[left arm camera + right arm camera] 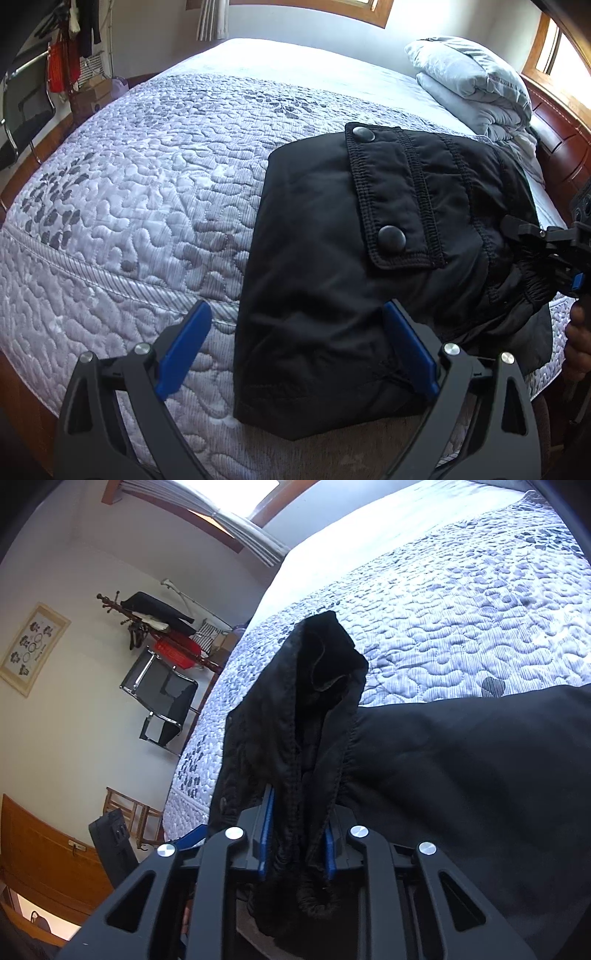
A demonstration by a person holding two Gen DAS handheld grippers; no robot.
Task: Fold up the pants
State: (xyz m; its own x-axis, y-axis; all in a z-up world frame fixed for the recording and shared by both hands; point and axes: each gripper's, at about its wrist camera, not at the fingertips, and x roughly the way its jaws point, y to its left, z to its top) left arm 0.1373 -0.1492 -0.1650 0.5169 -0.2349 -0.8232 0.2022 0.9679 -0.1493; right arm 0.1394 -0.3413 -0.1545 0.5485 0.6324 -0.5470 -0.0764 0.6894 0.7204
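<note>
Ahead of your left gripper (297,343) the quilted bedspread (140,192) stretches away, with a stack of folded grey bedding (476,85) far off to the front right near the headboard (557,147). The black pants (369,258) lie folded on the bed just ahead of it, their near edge between its wide-open fingers. Your right gripper (297,834) is clamped on the bunched waistband (310,738). A chair (162,701) stands well off to its left.

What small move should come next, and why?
Probably carry the right gripper, shut on the bunched waistband, across the pants toward the open left gripper, then release. The pants lie partly folded on the bed, and only that end is lifted.
</note>
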